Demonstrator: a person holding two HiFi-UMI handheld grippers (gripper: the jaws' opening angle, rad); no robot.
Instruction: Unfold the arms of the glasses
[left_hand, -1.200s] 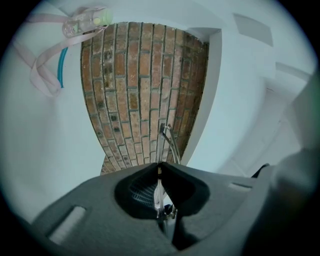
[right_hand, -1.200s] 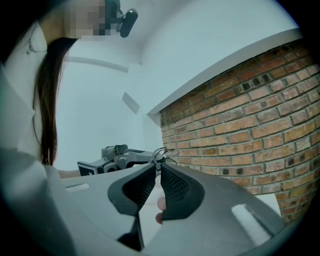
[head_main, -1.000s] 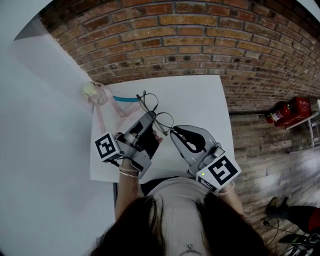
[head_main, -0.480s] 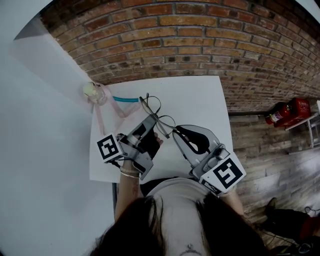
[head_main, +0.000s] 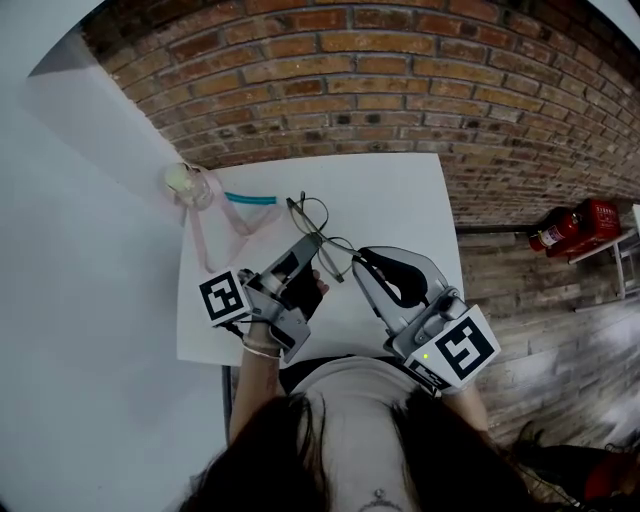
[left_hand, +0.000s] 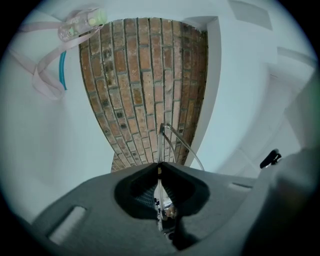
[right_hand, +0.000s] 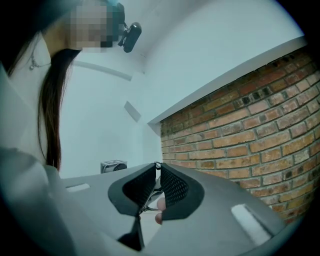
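We hold the glasses (head_main: 313, 213) in the air over the middle of the white tabletop (head_main: 400, 190), our left gripper (left_hand: 159, 166) clenched on their thin wire frame and our right gripper (right_hand: 157, 165) clamped on another slim metal part of them.

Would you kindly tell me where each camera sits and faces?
Head view: on the person's head, looking steeply down at the table; hair, left tongs and right tongs show.
Left gripper view: on the left tongs, facing the brick wall; jaws pinch the glasses.
Right gripper view: on the right tongs, facing that wall and the person; hair shows.
All three share the wall.
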